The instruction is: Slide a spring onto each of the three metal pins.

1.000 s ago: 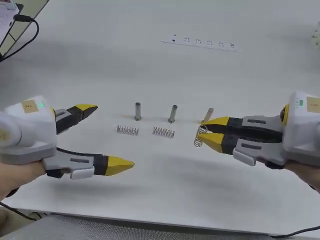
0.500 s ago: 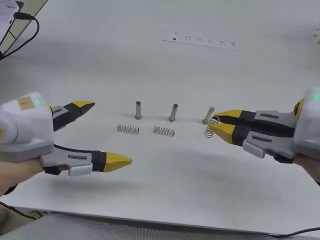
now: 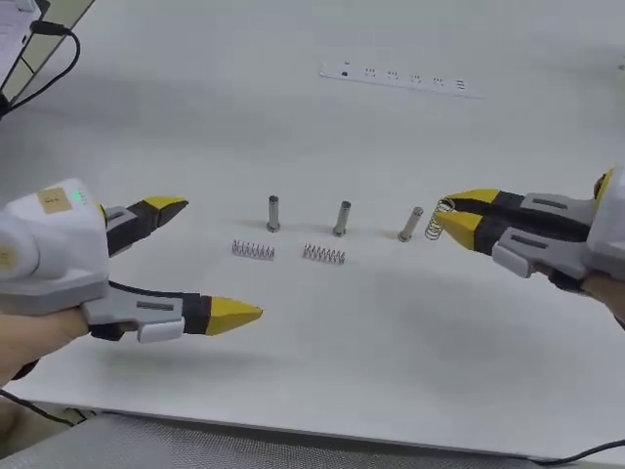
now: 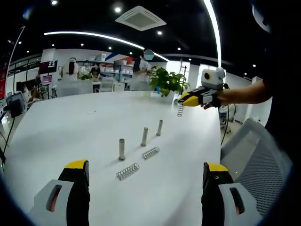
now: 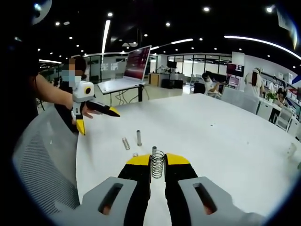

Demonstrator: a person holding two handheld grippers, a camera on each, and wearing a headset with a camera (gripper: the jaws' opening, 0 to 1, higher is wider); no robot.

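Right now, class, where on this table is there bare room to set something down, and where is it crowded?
Bare tabletop lies between the power strip and the three pins; more lies between the two loose springs and the near edge, right of the left tongs. Crowded: around the pins, where the right tongs hold a spring.

Bright, even overhead light washes the white counter (image 3: 322,391) pale in the head view, which is slightly soft. A faint, diffuse shadow lies beneath the left tool (image 3: 223,259). Both gripper views bend strongly at their edges, and the ceiling strips (image 4: 94,36) and spotlights (image 5: 205,9) glare against dark ceilings.
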